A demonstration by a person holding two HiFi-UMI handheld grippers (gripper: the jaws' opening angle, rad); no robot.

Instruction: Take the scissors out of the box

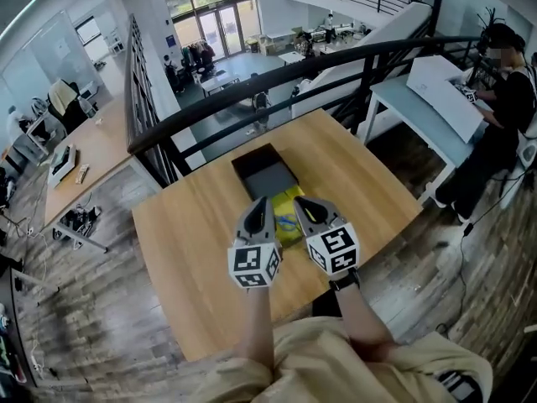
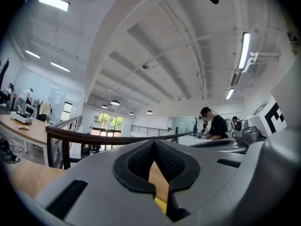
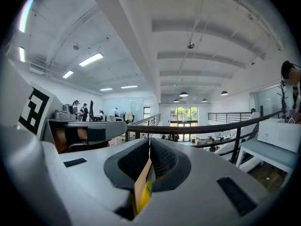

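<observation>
An open black box (image 1: 265, 175) sits on the wooden table (image 1: 193, 259) near its far edge. Just in front of it lies a yellow package (image 1: 285, 229) with a bit of blue on it; I cannot make out the scissors themselves. My left gripper (image 1: 258, 208) and right gripper (image 1: 302, 205) hover side by side over the package, pointing level toward the box. In the left gripper view the left gripper (image 2: 154, 145) has its tips together, with wood and yellow showing in the gap below. The right gripper (image 3: 149, 142) is also shut, with a tan and yellow sliver behind its pads.
A dark railing (image 1: 277, 74) runs just beyond the table's far edge, with a drop to a lower floor behind it. At the right, a person (image 1: 503, 99) works at a light-coloured desk (image 1: 419, 107). My own legs are at the near edge.
</observation>
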